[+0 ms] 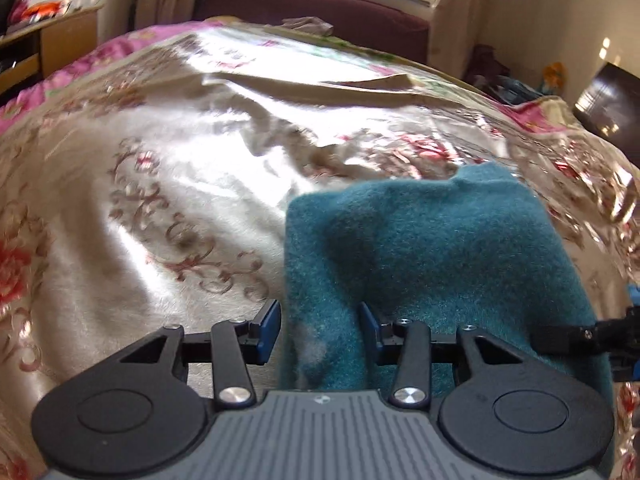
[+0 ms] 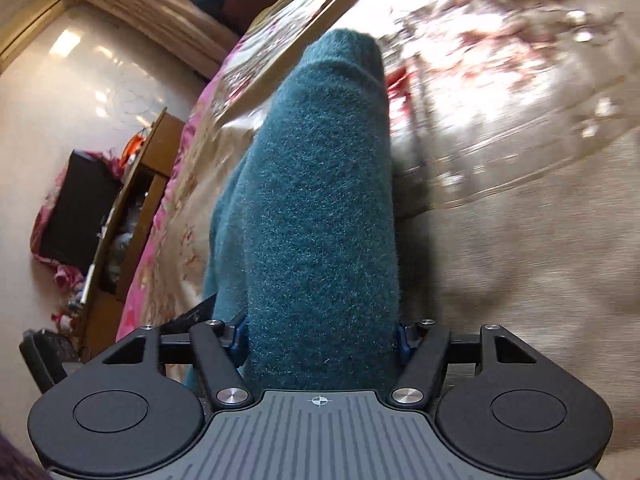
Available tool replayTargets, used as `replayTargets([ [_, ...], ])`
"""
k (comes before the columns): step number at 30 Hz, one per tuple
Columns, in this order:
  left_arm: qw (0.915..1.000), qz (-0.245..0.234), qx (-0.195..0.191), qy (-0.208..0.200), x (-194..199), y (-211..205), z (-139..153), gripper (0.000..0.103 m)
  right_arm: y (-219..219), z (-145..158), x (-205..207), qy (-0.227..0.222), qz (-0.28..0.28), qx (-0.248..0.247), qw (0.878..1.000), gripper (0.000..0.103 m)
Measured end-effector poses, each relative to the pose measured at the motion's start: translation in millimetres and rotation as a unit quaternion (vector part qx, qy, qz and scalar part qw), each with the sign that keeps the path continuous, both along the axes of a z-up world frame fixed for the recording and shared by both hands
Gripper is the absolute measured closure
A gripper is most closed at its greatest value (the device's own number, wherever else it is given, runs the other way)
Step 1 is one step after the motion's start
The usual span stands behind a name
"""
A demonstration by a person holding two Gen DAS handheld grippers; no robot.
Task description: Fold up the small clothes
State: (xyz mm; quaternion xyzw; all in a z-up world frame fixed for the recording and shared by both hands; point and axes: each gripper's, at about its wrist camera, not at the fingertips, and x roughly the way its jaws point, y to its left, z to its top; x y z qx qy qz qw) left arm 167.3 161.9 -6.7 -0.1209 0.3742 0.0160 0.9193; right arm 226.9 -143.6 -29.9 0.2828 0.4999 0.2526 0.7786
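Note:
A teal fuzzy knit garment [image 1: 432,256] lies folded on a cream floral bedspread [image 1: 160,208]. My left gripper [image 1: 319,328] is open; its jaws straddle the garment's near left edge and do not pinch it. My right gripper [image 2: 322,338] has its jaws spread around a thick fold of the same garment [image 2: 320,200], which fills the gap between the blue pads; the view does not show whether they squeeze it. The right gripper's black finger also shows at the right edge of the left wrist view [image 1: 580,336], resting on the garment.
The bed carries a pink floral quilt [image 1: 132,44] at the back. A wooden desk [image 1: 52,44] stands at the left, a dark red sofa [image 1: 320,8] under the window, and a dark cabinet [image 1: 608,100] at the right.

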Motion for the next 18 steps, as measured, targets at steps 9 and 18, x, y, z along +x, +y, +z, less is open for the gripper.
replayTargets([
  [9,0.9979,-0.015,0.053,-0.035,0.9,-7.2,28.9,0.057,5.2,41.7,-32.7,-0.102,-0.013,-0.109,0.989,0.034],
  [18,0.9965,-0.010,0.081,-0.014,40.7,-18.2,12.4,0.055,29.6,73.5,-51.4,-0.223,0.024,-0.152,0.963,0.034],
])
